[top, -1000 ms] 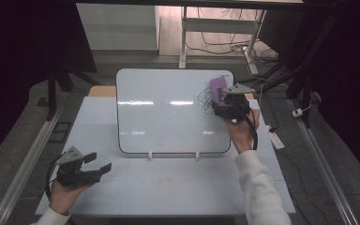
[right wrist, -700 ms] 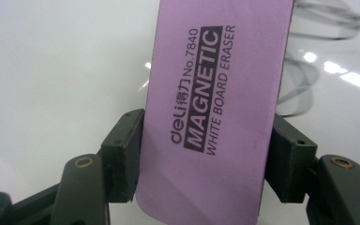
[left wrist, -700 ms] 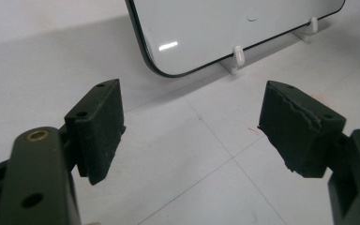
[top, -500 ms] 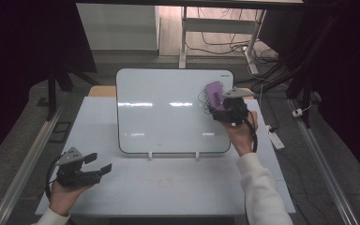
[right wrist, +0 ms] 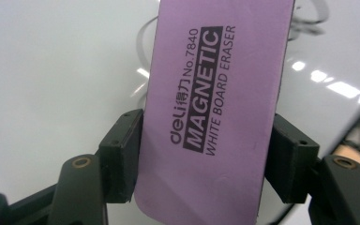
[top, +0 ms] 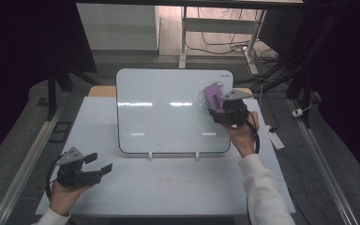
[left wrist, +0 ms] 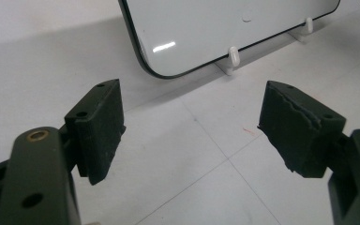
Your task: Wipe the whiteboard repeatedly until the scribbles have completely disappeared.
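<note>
While the right tool (top: 221, 104) clamps the eraser, status as follows:

right tool: jaws part-open, pads pressed on both long edges of the purple eraser (right wrist: 213, 112); grip looks square in the right gripper view.
eraser location: held over the right upper part of the whiteboard (top: 168, 112), on or just above the scribble (top: 204, 97); contact with the surface can't be confirmed.
left tool (top: 97, 164): jaws wide apart, nothing between them, idle above the near left of the desk (top: 168, 187); board corner ahead of it in the left gripper view.
step in hand (my read): wiping the dark scribble off the board.
how to do it well: keep the eraser face flat to the board, even pressure, overlapping strokes across the loops. Board sits on small white clips (top: 149, 154), so push lightly or it may slide; left tool could brace the near edge.
materials: eraser is a flat rounded rectangle, matte purple top with black print; board is glossy white, dark thin rim, rounded corners, glare streaks; tool pads are matte black, one left pad (left wrist: 295, 126) chipped along its edge; desk is matte white with faint grid lines.
</note>
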`<control>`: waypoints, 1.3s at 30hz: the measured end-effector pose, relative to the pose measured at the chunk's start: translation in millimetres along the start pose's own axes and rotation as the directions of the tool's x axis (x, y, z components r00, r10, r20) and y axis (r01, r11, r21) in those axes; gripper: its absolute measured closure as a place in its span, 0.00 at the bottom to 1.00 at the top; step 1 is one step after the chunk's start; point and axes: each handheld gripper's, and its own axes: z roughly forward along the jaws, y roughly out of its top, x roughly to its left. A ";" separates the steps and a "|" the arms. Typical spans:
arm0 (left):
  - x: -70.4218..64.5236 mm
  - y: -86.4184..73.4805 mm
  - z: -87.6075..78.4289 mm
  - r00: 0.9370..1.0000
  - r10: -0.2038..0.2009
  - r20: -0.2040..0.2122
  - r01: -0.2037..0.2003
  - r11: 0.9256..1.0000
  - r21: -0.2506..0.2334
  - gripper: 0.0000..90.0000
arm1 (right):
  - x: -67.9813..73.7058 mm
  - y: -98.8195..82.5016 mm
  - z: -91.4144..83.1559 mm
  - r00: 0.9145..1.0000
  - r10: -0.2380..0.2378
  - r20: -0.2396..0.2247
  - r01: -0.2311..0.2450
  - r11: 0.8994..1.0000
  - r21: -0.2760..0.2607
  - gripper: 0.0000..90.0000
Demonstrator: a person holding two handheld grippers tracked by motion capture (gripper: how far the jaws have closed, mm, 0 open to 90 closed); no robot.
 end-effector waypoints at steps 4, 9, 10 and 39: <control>2.1 -0.9 0.3 1.000 -0.008 -0.003 0.008 1.000 0.000 0.26 | -4.0 -0.8 -0.9 0.999 -0.016 0.049 0.016 1.000 -0.014 0.39; 1.1 -1.0 1.0 1.000 -0.005 -0.002 0.005 1.000 0.002 0.26 | 3.1 -1.5 2.0 0.986 -0.082 0.144 0.084 0.996 -0.012 0.35; 0.9 -0.9 0.9 1.000 -0.004 0.000 0.004 1.000 0.002 0.26 | 4.1 -1.7 2.8 0.983 -0.090 0.157 0.093 0.996 -0.012 0.35; 0.3 -0.6 0.5 1.000 -0.013 0.003 0.013 1.000 -0.006 0.26 | 20.6 9.8 9.5 0.961 -0.150 0.233 0.150 0.989 0.020 0.44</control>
